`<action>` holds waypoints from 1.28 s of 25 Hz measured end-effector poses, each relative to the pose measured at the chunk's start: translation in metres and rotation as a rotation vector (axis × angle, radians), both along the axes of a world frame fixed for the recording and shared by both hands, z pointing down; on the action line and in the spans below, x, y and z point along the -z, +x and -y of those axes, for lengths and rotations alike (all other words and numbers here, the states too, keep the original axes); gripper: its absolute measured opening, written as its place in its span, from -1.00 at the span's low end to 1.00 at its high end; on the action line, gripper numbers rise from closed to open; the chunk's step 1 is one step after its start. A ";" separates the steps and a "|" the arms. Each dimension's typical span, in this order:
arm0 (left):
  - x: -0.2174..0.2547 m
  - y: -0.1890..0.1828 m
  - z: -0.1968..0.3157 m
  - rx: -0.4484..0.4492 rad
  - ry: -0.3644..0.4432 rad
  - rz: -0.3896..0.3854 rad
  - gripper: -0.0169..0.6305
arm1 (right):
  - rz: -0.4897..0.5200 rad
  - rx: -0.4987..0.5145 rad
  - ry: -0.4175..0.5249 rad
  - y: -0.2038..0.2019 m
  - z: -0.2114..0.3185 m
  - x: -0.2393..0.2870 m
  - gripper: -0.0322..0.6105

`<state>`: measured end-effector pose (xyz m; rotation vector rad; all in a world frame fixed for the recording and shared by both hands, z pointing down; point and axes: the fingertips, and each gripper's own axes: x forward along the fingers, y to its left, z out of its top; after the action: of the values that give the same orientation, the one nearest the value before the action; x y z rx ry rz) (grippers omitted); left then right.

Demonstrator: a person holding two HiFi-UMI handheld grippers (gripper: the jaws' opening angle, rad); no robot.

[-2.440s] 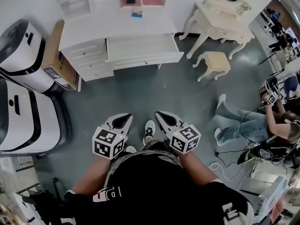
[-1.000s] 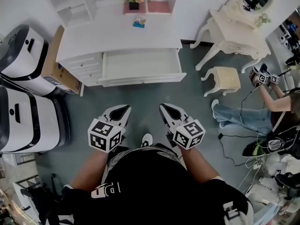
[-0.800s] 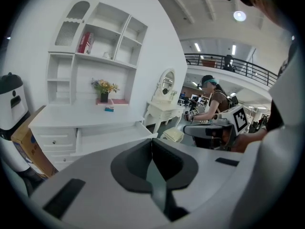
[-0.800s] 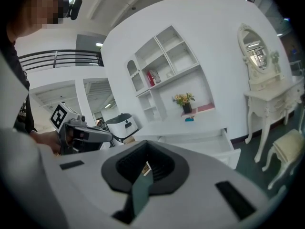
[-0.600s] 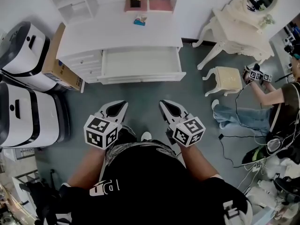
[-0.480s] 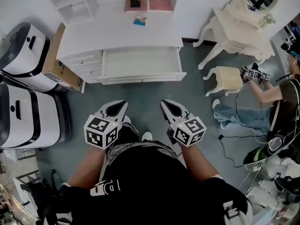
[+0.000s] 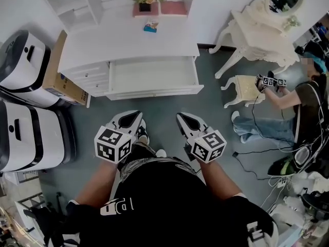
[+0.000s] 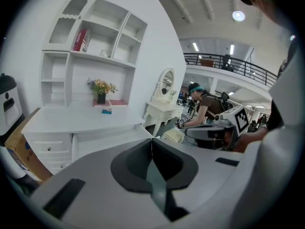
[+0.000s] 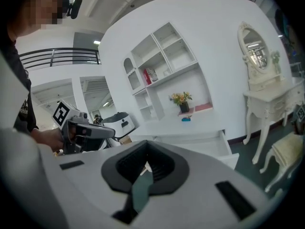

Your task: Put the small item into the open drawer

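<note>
grey-green floor runs up to a white worktop whose open drawer stands empty. the small item, a bluish packet near the flower pot at the back of the top, looks light and perhaps slightly soft (a pinch across its narrow sides should do). its material and exact shape are too small to make out. left gripper and right gripper hang well short of it, fingers pressed together on nothing.

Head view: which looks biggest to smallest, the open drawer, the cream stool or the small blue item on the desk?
1. open drawer
2. cream stool
3. small blue item, by far the smallest
</note>
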<state>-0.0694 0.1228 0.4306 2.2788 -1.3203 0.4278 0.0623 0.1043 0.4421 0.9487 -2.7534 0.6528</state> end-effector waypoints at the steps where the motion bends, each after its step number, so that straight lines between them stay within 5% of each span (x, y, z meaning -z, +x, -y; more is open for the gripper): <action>1: 0.001 -0.002 0.007 0.001 0.004 -0.001 -0.90 | -0.002 -0.001 0.001 -0.001 0.006 0.000 -0.87; 32: -0.010 -0.104 0.227 -0.057 -0.023 0.019 -0.90 | -0.038 -0.069 -0.057 -0.105 0.211 -0.007 -0.87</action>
<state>-0.1733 -0.1045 0.4407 2.3035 -1.2554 0.4833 -0.0427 -0.1070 0.4492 1.0368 -2.6645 0.7120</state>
